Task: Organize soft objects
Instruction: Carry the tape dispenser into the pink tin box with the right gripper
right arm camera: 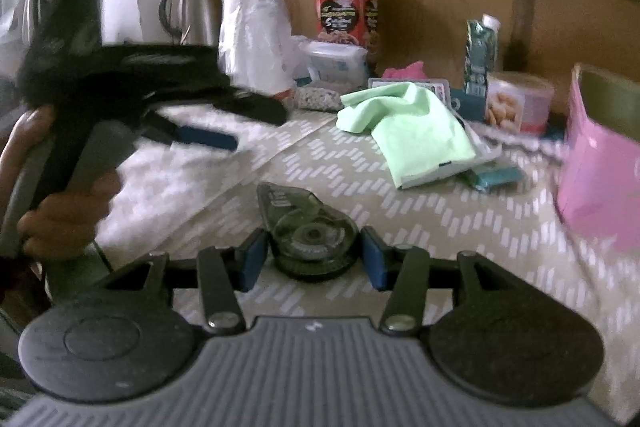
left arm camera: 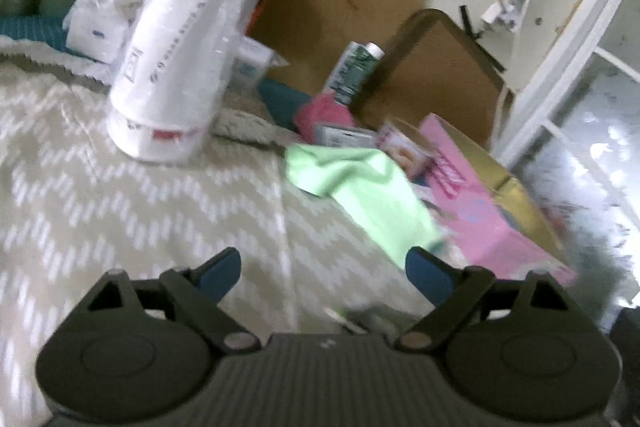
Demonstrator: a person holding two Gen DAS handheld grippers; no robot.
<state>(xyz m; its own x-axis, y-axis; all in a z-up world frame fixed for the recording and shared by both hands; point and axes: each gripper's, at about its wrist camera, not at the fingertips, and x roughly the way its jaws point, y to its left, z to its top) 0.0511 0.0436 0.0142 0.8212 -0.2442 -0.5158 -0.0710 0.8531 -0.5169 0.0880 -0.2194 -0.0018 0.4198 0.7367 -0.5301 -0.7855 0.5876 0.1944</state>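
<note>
Blue-padded right tool (right arm camera: 313, 259) low over the tabletop (right arm camera: 460, 251), jaws set either side of a clear round tape dispenser (right arm camera: 308, 223) and close to its flanks; contact not certain through the blur. Dispenser lying flat on the grey-and-white chevron cloth (right arm camera: 340, 171) spread over the tabletop. Beyond it, toward the right, a crumpled light green cloth (right arm camera: 408, 123), draped over a flat pack and touching a small teal packet (right arm camera: 494, 177) at its lower edge. Behind the green cloth a pink cloth (right arm camera: 404, 70), a green carton (right arm camera: 480, 57), a biscuit tin (right arm camera: 520, 103); further left a red box (right arm camera: 346, 11), a white plastic bag (right arm camera: 254, 39) and a steel flask (right arm camera: 196, 7). Pink box (right arm camera: 600, 163) at the right edge. Left tool (right arm camera: 208, 138) seen from the right wrist camera, gripped in a hand (right arm camera: 60, 211), blurred. From the left wrist camera: left tool (left arm camera: 322, 273) wide open, nothing between the blue pads, hovering above the chevron cloth (left arm camera: 140, 207). Light green cloth (left arm camera: 360, 187) just ahead and to the right, lying against the pink box (left arm camera: 492, 219). Tall bagged stack of white cups (left arm camera: 180, 51) standing ahead on the left.
</note>
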